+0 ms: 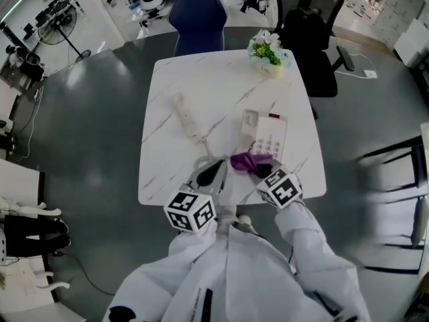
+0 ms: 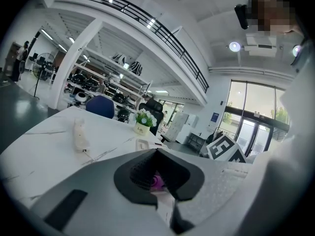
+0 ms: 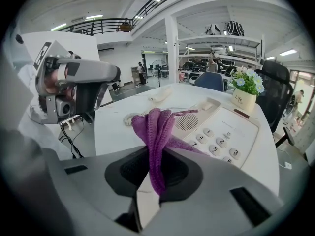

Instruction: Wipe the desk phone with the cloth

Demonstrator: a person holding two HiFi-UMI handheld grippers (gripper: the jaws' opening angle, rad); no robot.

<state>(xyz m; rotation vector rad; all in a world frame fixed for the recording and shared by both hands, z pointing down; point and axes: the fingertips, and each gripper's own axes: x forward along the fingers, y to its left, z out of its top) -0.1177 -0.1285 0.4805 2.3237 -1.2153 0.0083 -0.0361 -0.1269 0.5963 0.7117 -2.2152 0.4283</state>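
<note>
The white desk phone sits on the marble table, right of centre; its keypad and speaker grille fill the right gripper view. Its handset lies off the base to the left, and the coiled cord trails toward the near edge. My right gripper is shut on a bunched purple cloth, which hangs at the phone's near corner. My left gripper hovers just left of the cloth with its jaws together and nothing held.
A small flower pot stands at the table's far right. A blue chair and a black office chair are beyond the far edge. The person's white sleeves are at the near edge.
</note>
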